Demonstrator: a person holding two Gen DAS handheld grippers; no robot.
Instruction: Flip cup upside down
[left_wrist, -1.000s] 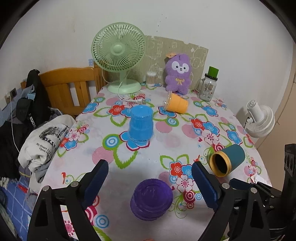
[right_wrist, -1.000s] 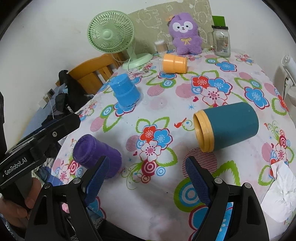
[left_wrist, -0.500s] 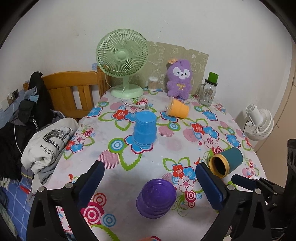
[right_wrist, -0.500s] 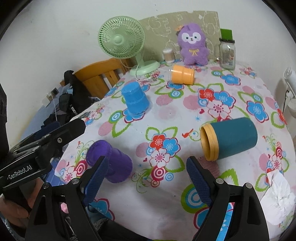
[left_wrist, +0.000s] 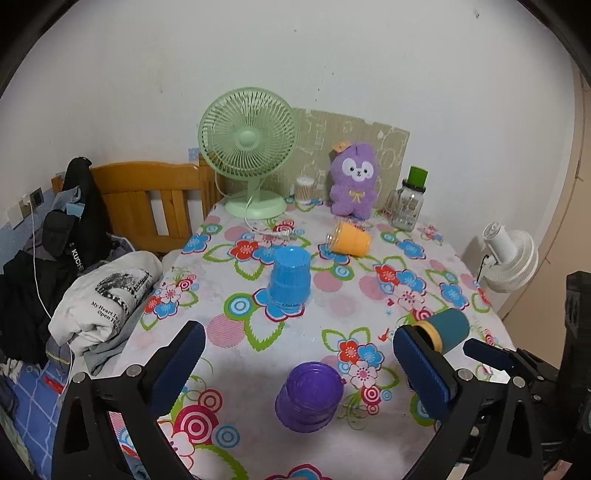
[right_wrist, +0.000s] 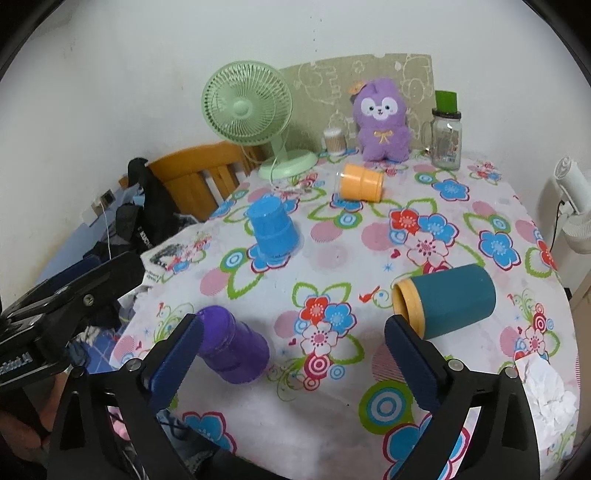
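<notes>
Several cups are on the flowered tablecloth (left_wrist: 332, 295). A purple cup (left_wrist: 309, 395) (right_wrist: 232, 345) stands upside down near the front edge. A blue cup (left_wrist: 289, 277) (right_wrist: 271, 229) stands upside down in the middle. A teal cup with a yellow rim (left_wrist: 445, 328) (right_wrist: 447, 304) lies on its side at the right. An orange cup (left_wrist: 349, 240) (right_wrist: 362, 182) lies on its side farther back. My left gripper (left_wrist: 293, 354) is open and empty, above the purple cup. My right gripper (right_wrist: 291, 350) is open and empty, between the purple and teal cups.
A green fan (left_wrist: 247, 147), a purple plush toy (left_wrist: 352, 181), a glass jar (left_wrist: 408, 203) and a small container (left_wrist: 304, 190) stand at the back. A wooden chair (left_wrist: 147, 199) with clothes is at left. A white fan (left_wrist: 509, 258) is at right. Crumpled tissue (right_wrist: 546, 387) lies front right.
Both grippers have pulled back and risen, so the table looks farther away. The cups have not moved. Both grippers stay open.
</notes>
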